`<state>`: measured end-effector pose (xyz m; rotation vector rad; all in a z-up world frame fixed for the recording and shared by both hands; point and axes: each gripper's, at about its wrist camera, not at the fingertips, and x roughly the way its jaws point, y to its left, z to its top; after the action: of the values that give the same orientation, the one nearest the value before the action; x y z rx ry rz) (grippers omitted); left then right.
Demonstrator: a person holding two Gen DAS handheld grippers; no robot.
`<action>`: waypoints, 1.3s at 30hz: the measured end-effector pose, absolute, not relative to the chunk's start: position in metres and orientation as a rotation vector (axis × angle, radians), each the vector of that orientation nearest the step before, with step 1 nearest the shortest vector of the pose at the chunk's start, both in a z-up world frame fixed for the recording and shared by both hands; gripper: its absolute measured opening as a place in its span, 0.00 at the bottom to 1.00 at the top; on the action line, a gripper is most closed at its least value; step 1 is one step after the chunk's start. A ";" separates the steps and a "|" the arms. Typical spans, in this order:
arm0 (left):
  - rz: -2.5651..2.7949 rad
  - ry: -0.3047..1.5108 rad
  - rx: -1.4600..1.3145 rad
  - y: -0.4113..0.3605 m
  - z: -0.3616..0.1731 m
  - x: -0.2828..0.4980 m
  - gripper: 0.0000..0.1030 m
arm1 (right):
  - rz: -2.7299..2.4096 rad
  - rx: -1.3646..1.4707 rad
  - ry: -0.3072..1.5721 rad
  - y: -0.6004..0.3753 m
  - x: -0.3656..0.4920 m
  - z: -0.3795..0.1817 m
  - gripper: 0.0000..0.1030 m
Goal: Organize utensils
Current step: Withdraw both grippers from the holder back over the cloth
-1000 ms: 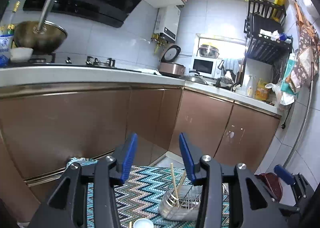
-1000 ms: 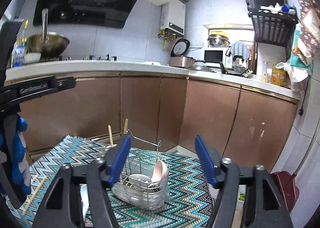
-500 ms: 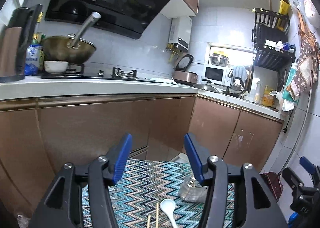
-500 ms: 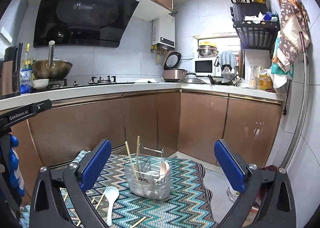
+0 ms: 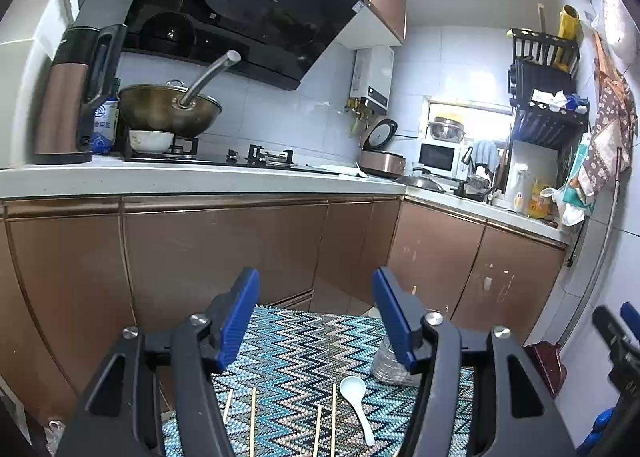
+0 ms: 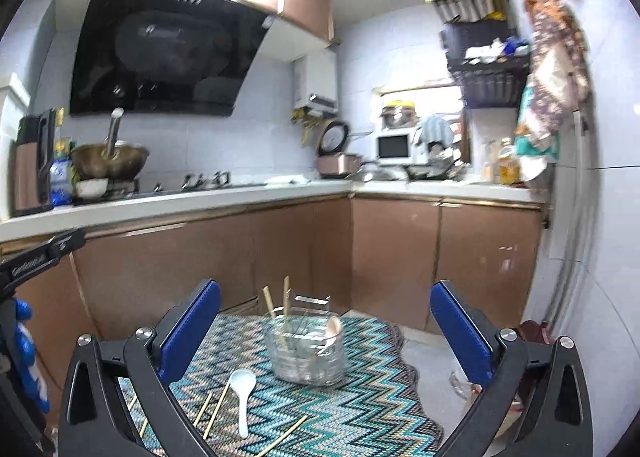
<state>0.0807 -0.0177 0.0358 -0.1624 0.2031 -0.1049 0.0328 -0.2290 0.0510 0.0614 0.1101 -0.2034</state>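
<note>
Nearest the lenses, the left tool [image 5: 314, 317] hangs with its blue pads spread and nothing between them, and the right tool [image 6: 324, 331] is spread wider still, also bare. Both hover above the zigzag-patterned mat [image 6: 360, 409], not touching anything on it.

Just beyond the pads, loose utensils lie flat on the mat: one white spoon [image 6: 243, 393], bowl pointing away, and several wooden chopsticks [image 6: 216, 411] scattered beside it. The right wrist view shows about four sticks, the left wrist view also four (some run out of frame or under the tool bodies, so the true total cannot be told).

Farther along the mat stands the clear caddy [image 6: 306, 349] with a wire frame. It is upright and already holds two chopsticks leaning out of its left side and at least one pale spoon at its right; other contents are too blurred to count.

Judged from this, the sorting is partly done: a few pieces are stowed, while the white spoon and the loose sticks remain to be gathered.

Beyond the mat are the brown cabinets [image 6: 400, 257].
</note>
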 end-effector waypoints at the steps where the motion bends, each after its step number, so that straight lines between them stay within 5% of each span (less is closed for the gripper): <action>1: -0.103 0.202 -0.162 -0.017 0.036 0.078 0.56 | -0.217 0.074 0.087 -0.230 0.027 0.052 1.00; 18: -0.054 0.195 -0.199 0.026 0.034 0.030 0.56 | -0.134 0.124 -0.002 -0.209 -0.019 0.061 1.00; 39: -0.048 0.281 -0.211 0.042 0.023 0.030 0.56 | -0.020 0.124 0.156 -0.194 -0.006 0.051 1.00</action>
<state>0.0301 0.0419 0.0234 -0.2108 0.2815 -0.0479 -0.0064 -0.1939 0.0508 0.1244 0.1557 -0.0201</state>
